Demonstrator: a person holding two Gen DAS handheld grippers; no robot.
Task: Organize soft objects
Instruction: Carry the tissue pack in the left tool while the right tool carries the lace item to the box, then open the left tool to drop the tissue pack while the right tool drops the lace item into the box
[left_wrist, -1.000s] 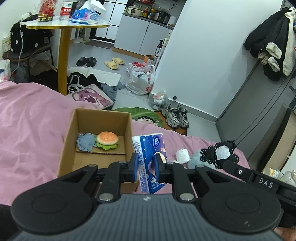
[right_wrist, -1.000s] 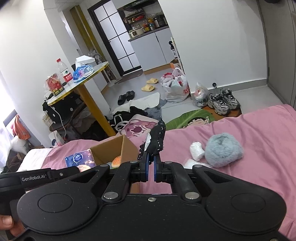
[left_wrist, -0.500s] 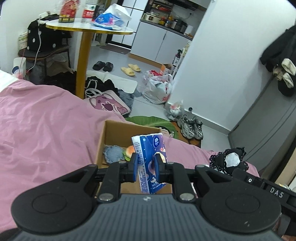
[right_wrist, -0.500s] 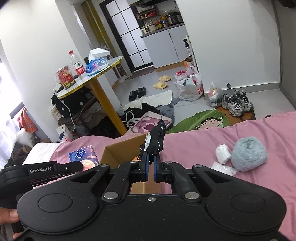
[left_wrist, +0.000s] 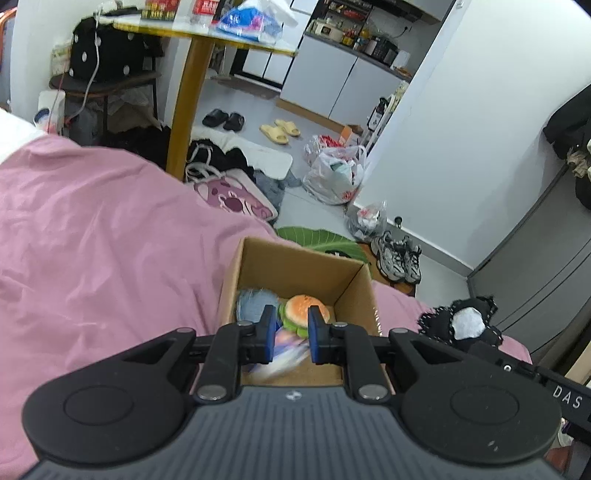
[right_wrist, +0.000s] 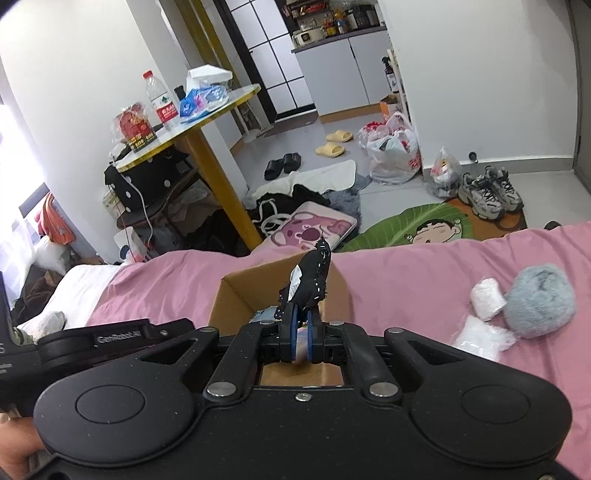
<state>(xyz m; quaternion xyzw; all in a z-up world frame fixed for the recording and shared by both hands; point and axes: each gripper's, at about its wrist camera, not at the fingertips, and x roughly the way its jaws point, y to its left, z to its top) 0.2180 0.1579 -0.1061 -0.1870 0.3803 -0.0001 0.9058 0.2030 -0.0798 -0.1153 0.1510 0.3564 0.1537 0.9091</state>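
Left wrist view showed the left gripper (left_wrist: 290, 334) above the near end of the cardboard box (left_wrist: 295, 264), its fingers spread apart with nothing clamped; a blurred blue tissue pack (left_wrist: 284, 349) lay loose just below them inside the box. Deeper in the box sat a plush burger (left_wrist: 301, 308) with a denim patch (left_wrist: 253, 301) touching its left side. The right gripper (right_wrist: 300, 334) hovered over the box's near edge, fingers pinched on a black lace item (right_wrist: 308, 282) that stood upright. On the pink blanket (right_wrist: 424, 273), well right of the box, lay a grey fluffy ball (right_wrist: 541, 301) touching a white roll (right_wrist: 487, 299)
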